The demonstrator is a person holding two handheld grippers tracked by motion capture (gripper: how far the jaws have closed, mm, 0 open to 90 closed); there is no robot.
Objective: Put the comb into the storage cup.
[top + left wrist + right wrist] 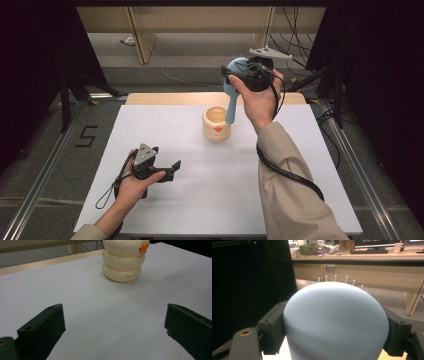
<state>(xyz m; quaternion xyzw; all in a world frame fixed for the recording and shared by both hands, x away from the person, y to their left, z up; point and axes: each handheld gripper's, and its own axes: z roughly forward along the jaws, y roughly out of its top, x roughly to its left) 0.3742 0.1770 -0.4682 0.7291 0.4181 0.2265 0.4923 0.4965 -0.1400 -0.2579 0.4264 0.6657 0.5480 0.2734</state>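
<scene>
1. The person is wearing a beige, long-sleeved coat; the right sleeve (290, 195) is showing loose folds.
2. The left gripper (167, 170) is showing a black body and a grey three-cornered plate with small screws.
3. The right gripper (239, 72) is carrying a like plate, raised on a stalk.
4. A black cable is looping from each gripper.
5. In the gripper views, the blocky black jaws are showing round screw holes.

The high view is looking down and forward over the white table (210, 200). The left gripper view is skimming low over it, sharing the cream holder (123, 261) at upper centre. The right gripper view is facing level, pressed close against the blue hairbrush (335, 322).
</scene>
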